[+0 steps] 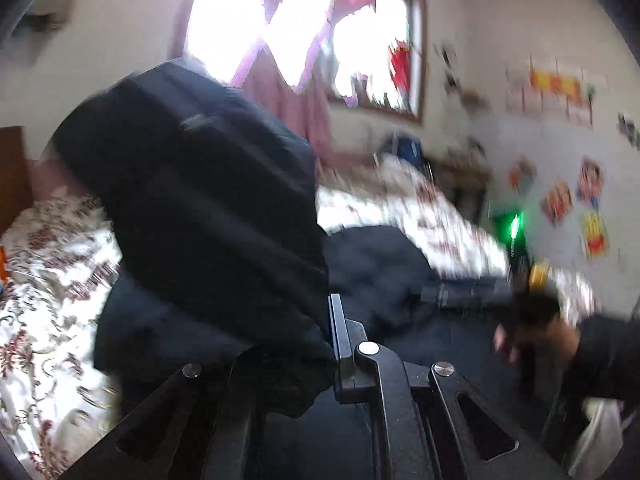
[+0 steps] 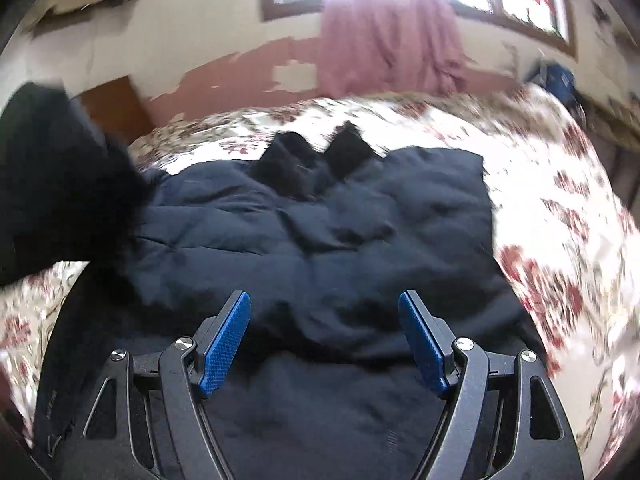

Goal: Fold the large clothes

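While the left gripper (image 1: 334, 340) was clamped tight on a fold of the dark padded jacket (image 2: 320, 232), that bunch of fabric rose up in front of its camera and blocked most of the left side of the view. Its jaws were pressed together with the cloth pinched between them. Over on the other side, the right gripper (image 2: 324, 328) hung above the jacket with its blue pads (image 2: 226, 344) spread well apart, nothing between them. Most of the jacket lay spread across the floral bedspread (image 2: 560, 208), rumpled, with two dark tabs poking out at its far edge. At the left of the right wrist view, a lifted part of the garment stood up off the bed. Behind the bed hung a pink curtain (image 2: 392, 40) under a bright window (image 1: 288, 28). Everything was smeared with blur.
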Demonstrator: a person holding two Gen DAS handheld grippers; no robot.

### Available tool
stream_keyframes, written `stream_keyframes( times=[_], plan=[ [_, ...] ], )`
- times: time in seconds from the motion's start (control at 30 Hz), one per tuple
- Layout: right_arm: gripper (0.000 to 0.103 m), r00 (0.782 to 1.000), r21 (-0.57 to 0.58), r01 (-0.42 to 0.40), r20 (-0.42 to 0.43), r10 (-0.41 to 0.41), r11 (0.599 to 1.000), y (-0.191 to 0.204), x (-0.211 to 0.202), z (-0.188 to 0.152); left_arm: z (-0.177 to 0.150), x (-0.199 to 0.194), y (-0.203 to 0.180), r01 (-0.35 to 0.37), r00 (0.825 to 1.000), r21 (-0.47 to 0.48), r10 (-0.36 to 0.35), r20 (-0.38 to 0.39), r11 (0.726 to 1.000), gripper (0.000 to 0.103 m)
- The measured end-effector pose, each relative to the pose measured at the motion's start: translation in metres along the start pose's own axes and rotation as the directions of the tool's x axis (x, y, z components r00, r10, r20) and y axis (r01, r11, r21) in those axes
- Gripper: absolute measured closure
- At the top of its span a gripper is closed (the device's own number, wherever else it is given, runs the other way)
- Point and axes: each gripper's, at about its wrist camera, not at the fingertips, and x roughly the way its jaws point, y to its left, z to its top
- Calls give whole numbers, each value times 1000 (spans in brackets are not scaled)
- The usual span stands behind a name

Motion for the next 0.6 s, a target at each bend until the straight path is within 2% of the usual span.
stream_keyframes(
  times=[0.07, 0.13, 0.2, 0.27, 0.3, 0.4, 0.43, 0.5, 0.6],
  plan=[
    [31, 1000, 52, -7, -18, 8, 999, -22, 4, -7, -13, 24, -14, -15, 995, 61, 21, -99, 998, 92],
    [31, 999, 101, -29, -36, 33, 994, -38, 7, -16, -26, 40, -27, -33, 984, 128, 54, -167, 991, 91],
    [31, 993, 161, -109, -34, 116, 981, -51, 8, -23, -41, 50, -42, -46, 971, 199, 90, -222, 979, 86],
    [31, 986, 191, -159, -28, 167, 969, -57, 8, -29, -52, 51, -50, -24, 966, 241, 85, -244, 970, 68],
    [31, 981, 202, -183, -23, 192, 962, -59, 8, -31, -58, 48, -55, -6, 965, 265, 75, -250, 964, 63],
    [31, 956, 240, -275, -33, 291, 931, -61, 10, -37, -66, 43, -70, -20, 963, 364, 116, -245, 931, 52],
    [30, 951, 244, -288, -45, 307, 926, -57, 10, -41, -67, 40, -71, -9, 964, 370, 105, -242, 929, 43],
    [30, 935, 237, -312, -99, 342, 920, -50, 16, -46, -67, 30, -71, 33, 968, 349, 56, -243, 937, 38],
    [30, 933, 171, -268, -201, 300, 948, -32, 20, -63, -62, 12, -67, 116, 973, 299, -48, -225, 947, 28]
  ],
)
